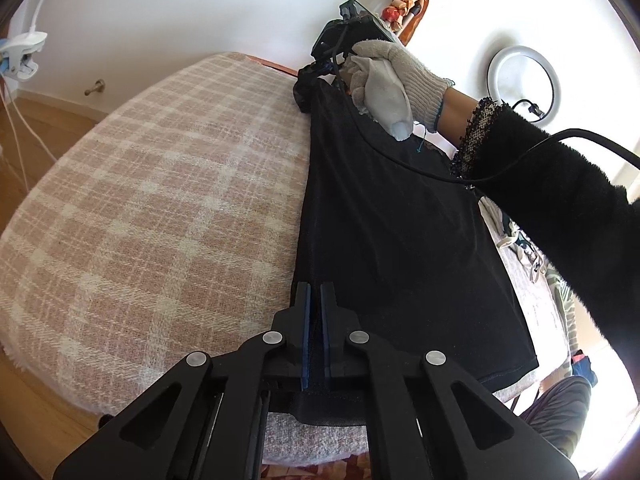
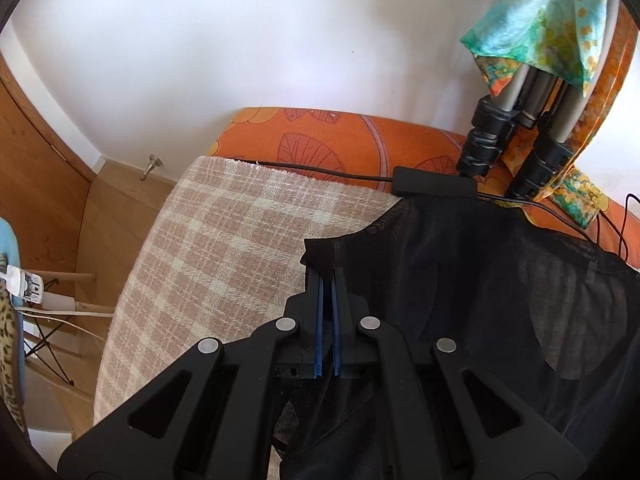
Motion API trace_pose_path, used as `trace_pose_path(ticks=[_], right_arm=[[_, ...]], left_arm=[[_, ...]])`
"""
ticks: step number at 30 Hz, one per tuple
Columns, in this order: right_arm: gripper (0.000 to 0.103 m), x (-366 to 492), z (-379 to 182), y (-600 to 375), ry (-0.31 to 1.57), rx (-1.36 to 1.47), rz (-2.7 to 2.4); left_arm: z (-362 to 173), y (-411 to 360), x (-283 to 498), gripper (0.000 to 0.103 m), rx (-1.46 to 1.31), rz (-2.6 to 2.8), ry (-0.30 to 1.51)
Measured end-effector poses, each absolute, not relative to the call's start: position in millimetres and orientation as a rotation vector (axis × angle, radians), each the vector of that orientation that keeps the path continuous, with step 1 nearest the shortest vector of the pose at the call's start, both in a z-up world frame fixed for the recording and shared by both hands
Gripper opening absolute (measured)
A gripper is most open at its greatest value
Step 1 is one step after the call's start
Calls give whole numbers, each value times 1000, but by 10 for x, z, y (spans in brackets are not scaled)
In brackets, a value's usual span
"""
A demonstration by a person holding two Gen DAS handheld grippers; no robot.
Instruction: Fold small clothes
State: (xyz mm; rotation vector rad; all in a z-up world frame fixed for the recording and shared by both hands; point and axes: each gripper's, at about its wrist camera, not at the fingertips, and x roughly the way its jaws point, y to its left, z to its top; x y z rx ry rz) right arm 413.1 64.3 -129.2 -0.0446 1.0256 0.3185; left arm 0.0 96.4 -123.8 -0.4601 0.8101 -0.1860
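A black sheer garment (image 1: 400,220) is stretched lengthwise over a pink and cream plaid blanket (image 1: 160,200). My left gripper (image 1: 315,292) is shut on the garment's near edge. At the far end a gloved hand (image 1: 396,76) holds my right gripper (image 1: 310,80), which pinches the other end. In the right wrist view my right gripper (image 2: 328,276) is shut on a corner of the black garment (image 2: 480,300), which hangs to the right over the plaid blanket (image 2: 224,248).
An orange patterned cushion (image 2: 340,140) lies behind the blanket with a black box and cable (image 2: 434,186) on it. Tripod legs (image 2: 504,144) with a colourful cloth stand at the right. Other clothes (image 1: 532,264) lie on the right. A ring light (image 1: 522,82) stands by the wall.
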Motion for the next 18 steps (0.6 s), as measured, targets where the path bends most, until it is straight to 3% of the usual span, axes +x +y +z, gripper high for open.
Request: trace_pose_path(ticks=[10,11,13,14,15,18], right_arm=[[4,3997,-932,103,974,-5,305],[4,3990,-924,91,972,-11,307],[4,3949,-903,63,964,-19,314],[4,3947,-912,64,962,-16,316],[4,3953,-934,69,964,-11,318],[4,3970,-966,62,966,-2,321]], left_arm=[[-975,714,-99,3,-277,-123,750],[-986,759,-94,6,-278,-98,761],[-1069,848,-51,27,-278,-44,809],[-1133,888,-31,45,-280,-21,843],[-1194,915,-23,56,-286,1,871],[-1333,926,-35,54,-284,2,911]])
